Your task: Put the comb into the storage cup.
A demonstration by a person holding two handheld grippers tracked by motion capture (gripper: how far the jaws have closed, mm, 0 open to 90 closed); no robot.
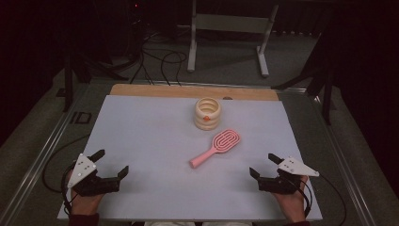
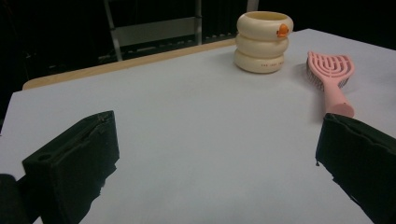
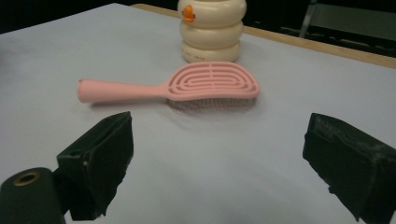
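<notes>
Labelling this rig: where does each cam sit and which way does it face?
High view: above the person's side, looking forward and down on the table; shows both hands, left gripper and right gripper.
Left gripper view: rides the left gripper, low over the table, facing the cream ringed cup and pink hairbrush; its own jaws stand apart.
Right gripper view: rides the right gripper, facing the hairbrush side-on, cup behind; jaws apart.
Shared: all three show the cup and hairbrush.
</notes>
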